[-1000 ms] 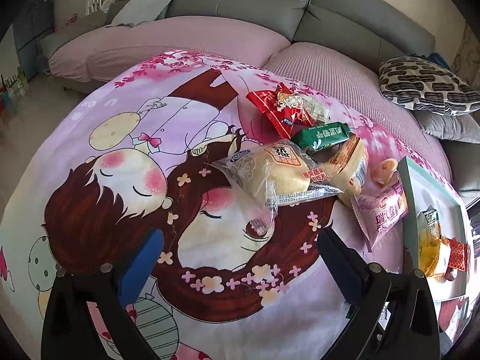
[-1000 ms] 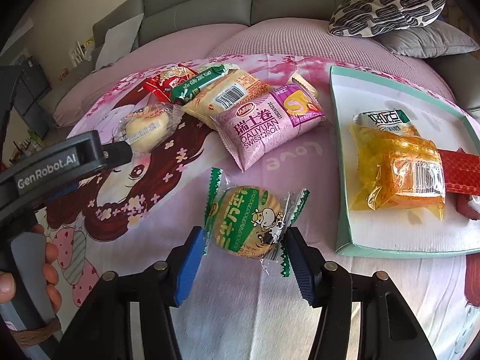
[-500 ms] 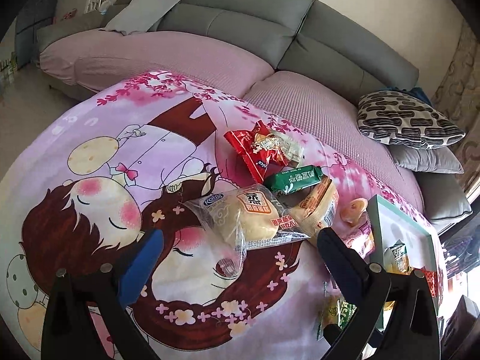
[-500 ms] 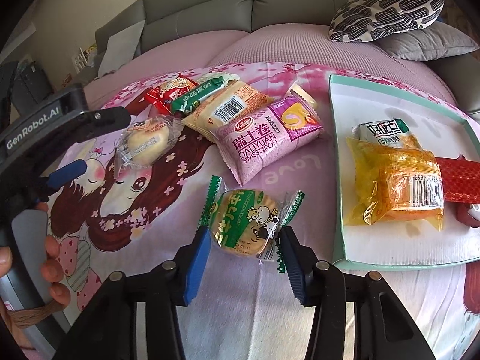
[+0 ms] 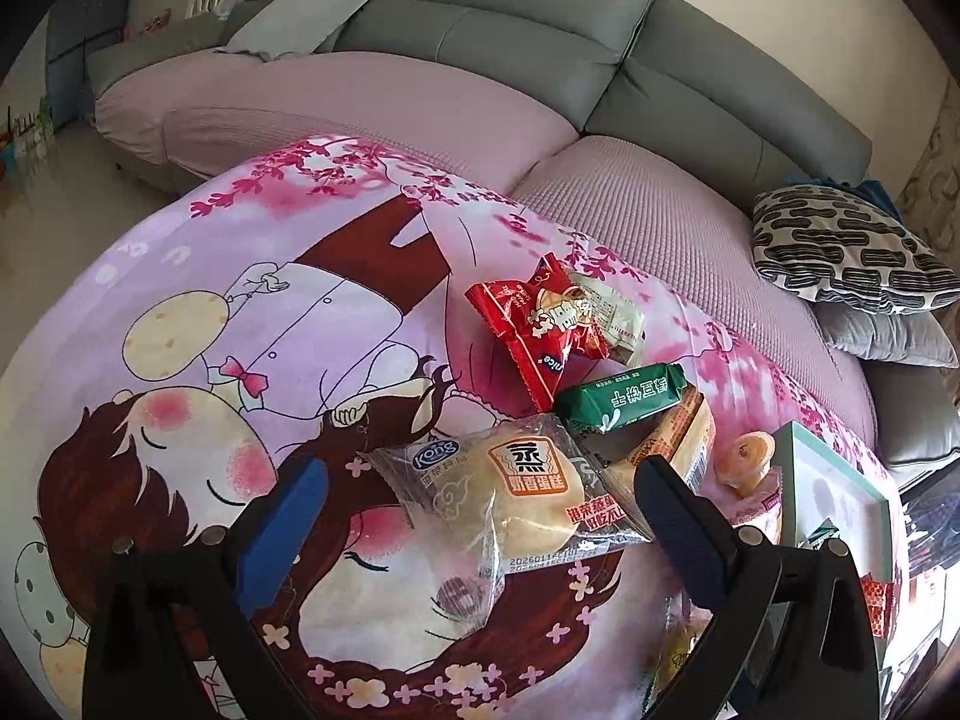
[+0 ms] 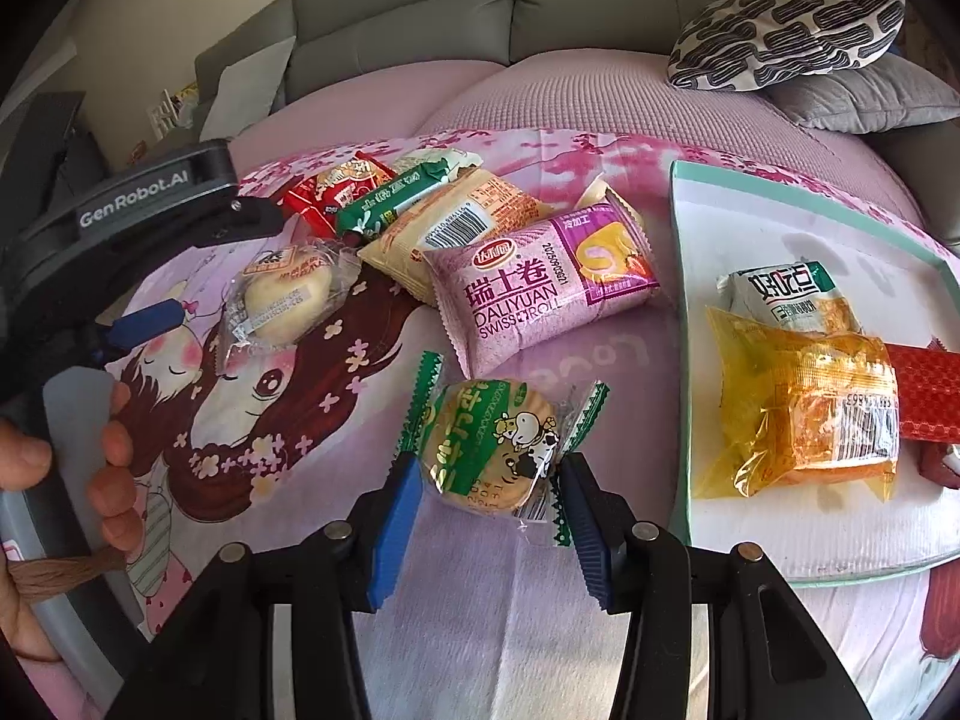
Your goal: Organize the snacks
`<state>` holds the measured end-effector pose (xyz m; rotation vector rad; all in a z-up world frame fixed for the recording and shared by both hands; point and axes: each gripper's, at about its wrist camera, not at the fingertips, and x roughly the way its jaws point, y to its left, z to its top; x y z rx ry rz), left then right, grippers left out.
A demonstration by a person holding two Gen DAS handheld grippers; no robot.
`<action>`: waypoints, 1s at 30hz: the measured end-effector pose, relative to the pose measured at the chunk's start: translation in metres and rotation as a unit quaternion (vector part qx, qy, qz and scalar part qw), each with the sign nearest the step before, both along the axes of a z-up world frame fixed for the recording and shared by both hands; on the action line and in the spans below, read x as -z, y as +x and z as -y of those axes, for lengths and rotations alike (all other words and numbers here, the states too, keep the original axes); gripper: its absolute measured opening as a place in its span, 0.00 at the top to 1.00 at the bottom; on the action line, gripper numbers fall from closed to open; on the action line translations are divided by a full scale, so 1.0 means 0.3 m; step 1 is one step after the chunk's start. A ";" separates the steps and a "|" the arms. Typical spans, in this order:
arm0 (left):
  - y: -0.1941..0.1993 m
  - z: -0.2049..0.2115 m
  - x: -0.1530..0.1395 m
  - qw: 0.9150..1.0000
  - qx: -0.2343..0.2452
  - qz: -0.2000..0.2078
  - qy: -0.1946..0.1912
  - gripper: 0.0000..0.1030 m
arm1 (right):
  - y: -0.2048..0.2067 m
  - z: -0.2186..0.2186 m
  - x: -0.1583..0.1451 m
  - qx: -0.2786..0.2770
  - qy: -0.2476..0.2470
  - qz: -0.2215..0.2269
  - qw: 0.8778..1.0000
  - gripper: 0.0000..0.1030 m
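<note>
Snacks lie on a pink cartoon-print cloth (image 5: 252, 324). My left gripper (image 5: 480, 516) is open, its fingers either side of a clear-wrapped steamed cake (image 5: 510, 498); the cake also shows in the right wrist view (image 6: 282, 300). My right gripper (image 6: 489, 486) is open, its pads close on both sides of a green-wrapped round biscuit (image 6: 486, 450). A white tray with a teal rim (image 6: 684, 360) on the right holds a yellow packet (image 6: 804, 414), a green-white packet (image 6: 780, 294) and a red packet (image 6: 924, 396).
A red packet (image 5: 540, 324), a green bar (image 5: 624, 396), an orange bread pack (image 6: 444, 222) and a pink Swiss roll pack (image 6: 540, 288) lie in a heap mid-cloth. A grey sofa (image 5: 540, 42) with patterned cushion (image 6: 786, 30) stands behind.
My left gripper has moved forward over the steamed cake, which now lies between its fingers. My right gripper has narrowed around the green biscuit.
</note>
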<state>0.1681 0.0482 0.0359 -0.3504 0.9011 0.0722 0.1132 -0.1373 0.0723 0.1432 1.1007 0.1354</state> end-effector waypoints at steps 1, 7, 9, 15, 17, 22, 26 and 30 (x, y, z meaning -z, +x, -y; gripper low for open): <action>0.008 0.005 0.003 1.000 0.000 -0.002 -0.002 0.01 | 0.003 -0.001 0.001 -0.001 0.000 0.000 1.000 0.51; 0.066 0.019 0.057 0.999 -0.002 -0.037 -0.009 0.02 | 0.022 -0.004 0.011 -0.007 0.001 0.001 1.000 0.51; 0.078 0.021 0.076 0.999 -0.003 -0.045 -0.016 0.03 | 0.024 -0.009 0.010 -0.011 -0.002 0.003 1.000 0.51; 0.084 0.005 0.108 0.998 -0.001 -0.056 -0.029 0.11 | 0.032 -0.017 0.011 -0.014 -0.004 0.004 1.000 0.50; 0.081 0.007 0.107 0.998 0.005 -0.056 -0.027 0.14 | 0.035 -0.019 0.011 -0.015 -0.004 0.005 1.000 0.49; 0.066 0.020 0.111 0.997 0.028 -0.063 -0.038 0.33 | 0.036 -0.020 0.011 -0.013 -0.003 0.006 1.000 0.49; 0.038 0.023 0.121 0.996 0.035 -0.069 -0.042 0.37 | 0.036 -0.022 0.012 -0.010 -0.003 0.008 1.000 0.47; 0.001 0.010 0.126 0.996 0.037 -0.072 -0.048 0.40 | 0.039 -0.026 0.013 -0.008 -0.004 0.010 1.000 0.44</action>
